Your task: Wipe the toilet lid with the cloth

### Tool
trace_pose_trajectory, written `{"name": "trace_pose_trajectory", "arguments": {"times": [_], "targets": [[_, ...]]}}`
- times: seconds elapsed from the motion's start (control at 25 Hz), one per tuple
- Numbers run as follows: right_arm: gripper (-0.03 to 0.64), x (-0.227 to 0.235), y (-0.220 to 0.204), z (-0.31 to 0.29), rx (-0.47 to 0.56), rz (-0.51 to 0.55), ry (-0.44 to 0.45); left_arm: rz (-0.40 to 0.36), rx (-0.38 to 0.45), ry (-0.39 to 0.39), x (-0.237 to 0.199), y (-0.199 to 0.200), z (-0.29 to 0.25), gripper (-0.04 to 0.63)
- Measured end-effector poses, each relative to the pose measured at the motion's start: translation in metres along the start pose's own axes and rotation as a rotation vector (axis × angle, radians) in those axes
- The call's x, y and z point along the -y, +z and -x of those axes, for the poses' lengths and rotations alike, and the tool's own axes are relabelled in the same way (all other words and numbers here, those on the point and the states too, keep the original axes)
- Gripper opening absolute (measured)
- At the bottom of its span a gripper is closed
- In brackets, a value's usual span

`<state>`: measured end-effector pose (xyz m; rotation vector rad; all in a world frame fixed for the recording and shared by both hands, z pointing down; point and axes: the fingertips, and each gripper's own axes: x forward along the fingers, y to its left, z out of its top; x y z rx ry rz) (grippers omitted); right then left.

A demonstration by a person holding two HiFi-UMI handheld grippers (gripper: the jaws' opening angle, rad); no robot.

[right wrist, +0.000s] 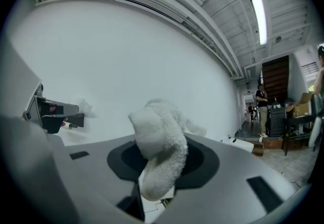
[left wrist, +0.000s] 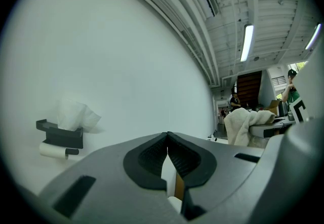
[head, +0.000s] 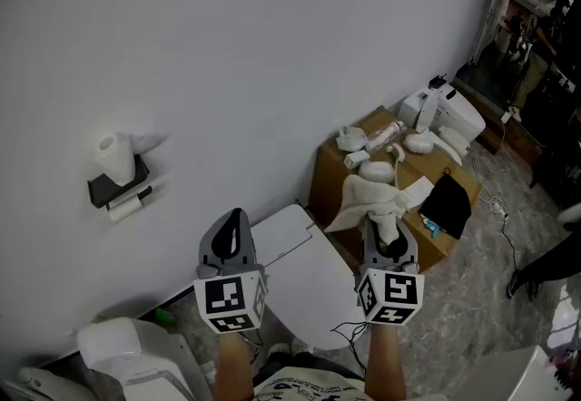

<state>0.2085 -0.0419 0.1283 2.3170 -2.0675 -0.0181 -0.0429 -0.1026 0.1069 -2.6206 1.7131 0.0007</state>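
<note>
So the right gripper [head: 388, 241] has its jaws clamped on the cloth [head: 370, 199]; a fat fold bulges up out of the jaws and the rest hangs loose in front, which I'd guess is on purpose so there's a floppy bit to drag across the surface. The left gripper [head: 234, 220] is pinched fully closed with nothing in it (looks like it's just along for the ride); held off to the side, it leaves the other one room to work.

The toilet lid [head: 307, 279] is down below, between the two grippers and closed flat, so it's ready to be wiped; the cloth looks like it's hanging above it, not touching. Both grippers point toward the wall [head: 227, 54], and the cardboard box [head: 329, 180] sits just beside the toilet on the right; worth not snagging the cloth on it.
</note>
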Motion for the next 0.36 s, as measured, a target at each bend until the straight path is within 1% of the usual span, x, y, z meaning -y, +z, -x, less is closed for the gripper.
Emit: {"name": "trace_pose_trajectory", "arguments": {"times": [0.36], "targets": [[0.123,0.002,0.0005,0.0023,-0.001,-0.01,0.002,-0.004,0.0,0.01,-0.0009,0.002,0.0014,0.008]]}}
